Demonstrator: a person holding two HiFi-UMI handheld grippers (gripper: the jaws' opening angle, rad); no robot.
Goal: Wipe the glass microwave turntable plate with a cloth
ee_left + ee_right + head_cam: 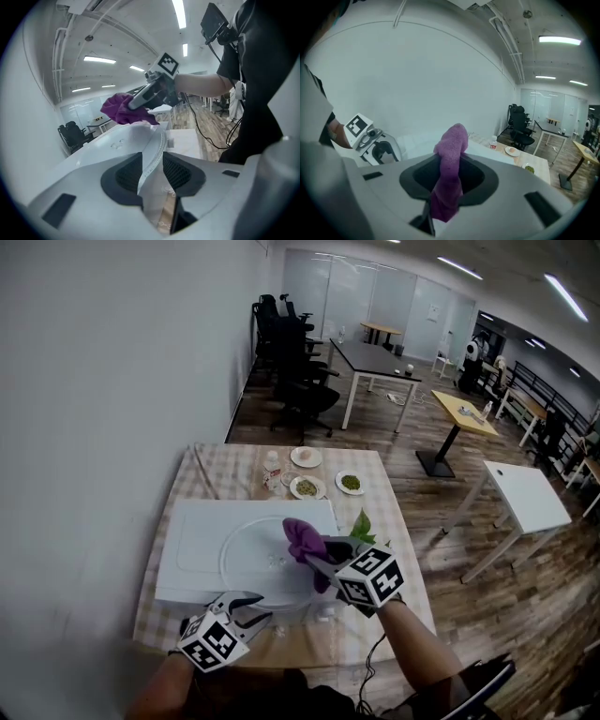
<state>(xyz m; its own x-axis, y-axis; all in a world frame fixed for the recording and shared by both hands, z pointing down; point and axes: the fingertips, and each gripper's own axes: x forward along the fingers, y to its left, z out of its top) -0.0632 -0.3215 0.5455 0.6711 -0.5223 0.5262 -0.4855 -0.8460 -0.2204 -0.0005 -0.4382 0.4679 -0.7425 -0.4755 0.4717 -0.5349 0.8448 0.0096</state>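
Left claw (251,606) — clamped on the near rim of glass turntable plate (248,559), lying on white board (187,545) on the worktop | right claw (317,557) pinches purple cloth (300,535) over the plate | plate likely stiff, slick, breakable — hold the rim, press lightly

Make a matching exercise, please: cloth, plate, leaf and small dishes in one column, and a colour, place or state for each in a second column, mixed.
Column 1
1 cloth
2 plate
3 leaf
4 dishes

Column 2
A rim between the jaws of the left gripper
B green
C purple, gripped by the right gripper
D far end of the table

Pairs: 1-C, 2-A, 3-B, 4-D
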